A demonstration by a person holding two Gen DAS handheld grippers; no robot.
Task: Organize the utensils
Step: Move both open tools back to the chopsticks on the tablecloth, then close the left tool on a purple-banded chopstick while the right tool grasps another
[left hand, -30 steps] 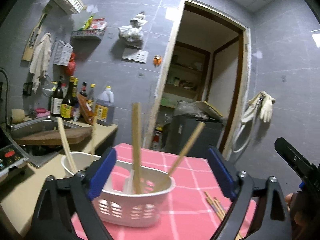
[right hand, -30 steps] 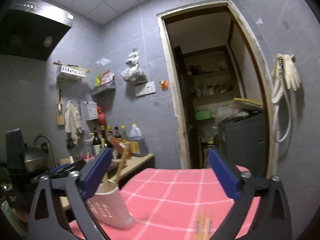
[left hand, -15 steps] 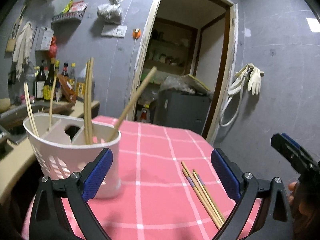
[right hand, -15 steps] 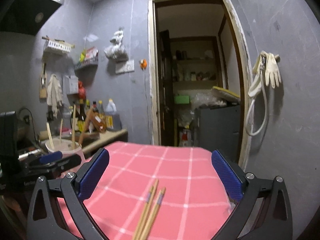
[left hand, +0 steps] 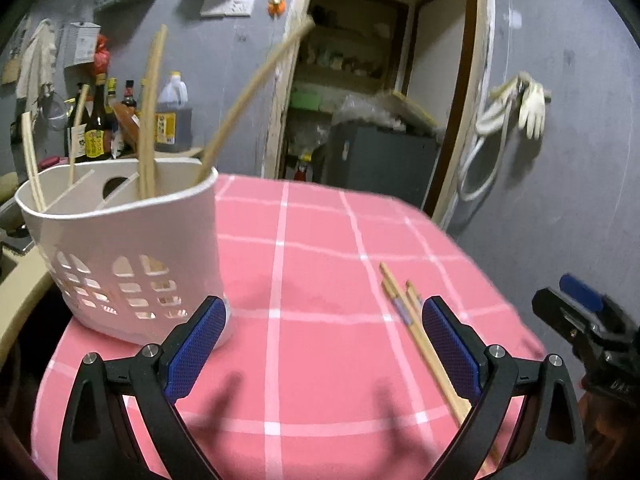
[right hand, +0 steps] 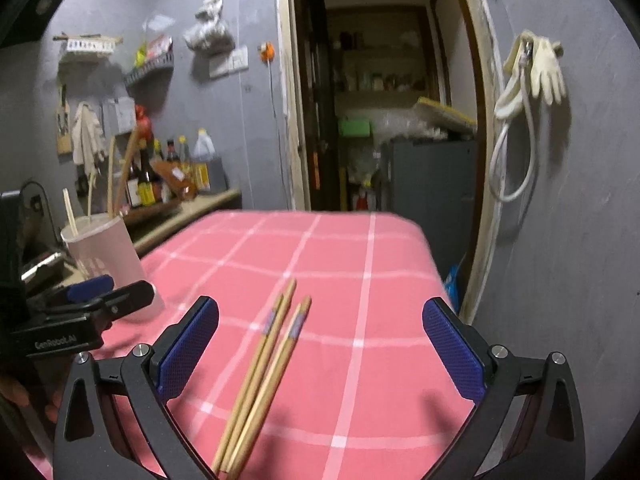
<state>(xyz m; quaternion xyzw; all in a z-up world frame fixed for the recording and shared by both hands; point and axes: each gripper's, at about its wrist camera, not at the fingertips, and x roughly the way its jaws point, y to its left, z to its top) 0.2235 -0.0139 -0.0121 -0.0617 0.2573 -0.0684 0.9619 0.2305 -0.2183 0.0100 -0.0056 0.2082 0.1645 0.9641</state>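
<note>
A: Right gripper spread wide, empty; left gripper too. The chopsticks lie together on the pink checked cloth.

B: Light, stiff, probably slick. I'd pinch mid-shaft.

A: The white holder stands left; beyond, bottles, grey wall, open doorway.

A doorway is standing open in the grey wall. Left of the doorway, bottles are lining a counter, and a white bag is hanging above them. Right of the doorway, gloves and a hose are hanging. Before the doorway, a pink checked cloth is covering the tabletop.
</note>
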